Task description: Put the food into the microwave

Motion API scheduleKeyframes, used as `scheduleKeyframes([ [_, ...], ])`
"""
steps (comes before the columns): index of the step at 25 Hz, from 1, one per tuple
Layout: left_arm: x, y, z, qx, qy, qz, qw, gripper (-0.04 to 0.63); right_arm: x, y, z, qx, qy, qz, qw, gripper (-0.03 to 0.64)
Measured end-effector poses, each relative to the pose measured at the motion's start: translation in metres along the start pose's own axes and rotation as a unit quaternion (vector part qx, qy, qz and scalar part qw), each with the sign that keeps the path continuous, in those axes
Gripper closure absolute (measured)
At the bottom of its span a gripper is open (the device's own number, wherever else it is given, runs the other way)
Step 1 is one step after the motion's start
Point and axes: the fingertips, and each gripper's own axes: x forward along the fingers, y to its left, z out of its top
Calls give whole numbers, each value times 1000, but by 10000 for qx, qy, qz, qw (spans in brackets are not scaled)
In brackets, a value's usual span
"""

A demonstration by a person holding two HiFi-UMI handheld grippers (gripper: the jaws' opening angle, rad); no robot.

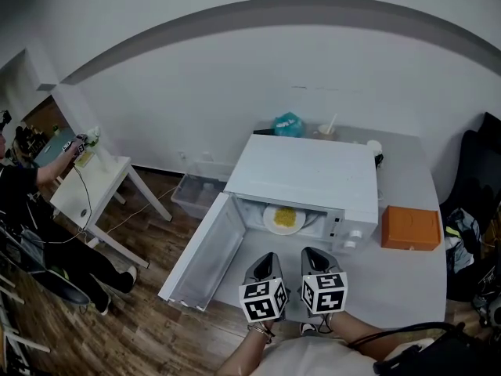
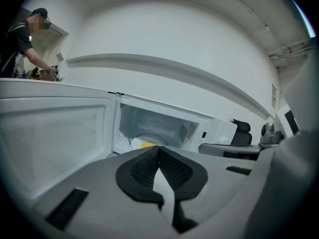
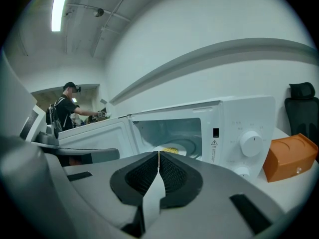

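A white microwave (image 1: 305,171) stands on the grey table with its door (image 1: 205,251) swung wide open to the left. Inside, a white plate of yellow food (image 1: 284,218) rests on the turntable; the food (image 2: 146,144) also shows in the left gripper view, and the same food (image 3: 171,150) in the right gripper view. My left gripper (image 1: 266,262) and right gripper (image 1: 314,258) hover side by side just in front of the opening, both shut with nothing held. The left gripper (image 2: 159,148) and right gripper (image 3: 159,154) point into the cavity.
An orange box (image 1: 410,228) lies on the table (image 1: 407,288) right of the microwave. A teal bag (image 1: 287,124) and a cup (image 1: 326,131) stand behind it. A clear bin (image 1: 196,194) sits on the floor. A person (image 1: 19,186) works at a small white table (image 1: 90,186) far left.
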Motion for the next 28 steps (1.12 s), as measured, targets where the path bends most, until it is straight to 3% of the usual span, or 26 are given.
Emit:
scheduleKeyframes([
  [28, 5, -9, -13, -95, 177, 90, 9998, 591, -8, -18, -4, 16, 149, -22, 9999, 600],
])
